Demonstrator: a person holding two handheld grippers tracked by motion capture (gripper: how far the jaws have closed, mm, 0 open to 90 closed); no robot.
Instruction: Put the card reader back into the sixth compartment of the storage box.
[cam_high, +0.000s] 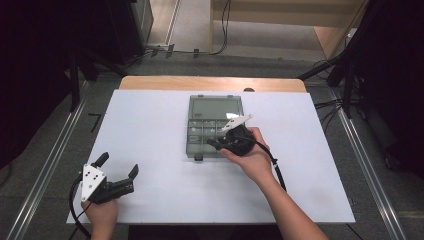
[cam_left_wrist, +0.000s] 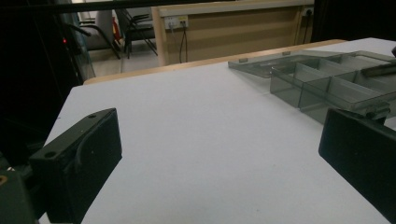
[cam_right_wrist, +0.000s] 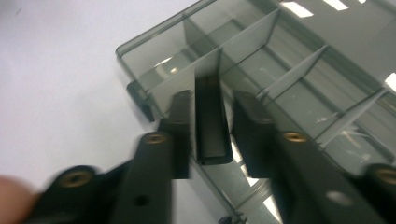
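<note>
A clear grey compartment box (cam_high: 215, 111) lies open at the middle of the white table (cam_high: 150, 125), its lid folded back. My right gripper (cam_high: 215, 141) reaches into the front row of compartments. In the right gripper view, a narrow black rectangular piece (cam_right_wrist: 213, 123) stands inside a corner compartment of the box (cam_right_wrist: 303, 70). The right gripper (cam_right_wrist: 213, 95) has a jaw on each side of it with thin gaps showing, so it is open. My left gripper (cam_high: 118, 165) rests near the table's front left corner, open wide and holding nothing (cam_left_wrist: 219, 126).
The box (cam_left_wrist: 327, 84) sits ahead and to the right of the left gripper, with bare white table between them. Beyond the far wooden table edge (cam_high: 210, 82) are cables on the floor and dark stands. A metal rail (cam_high: 45, 170) runs along each side.
</note>
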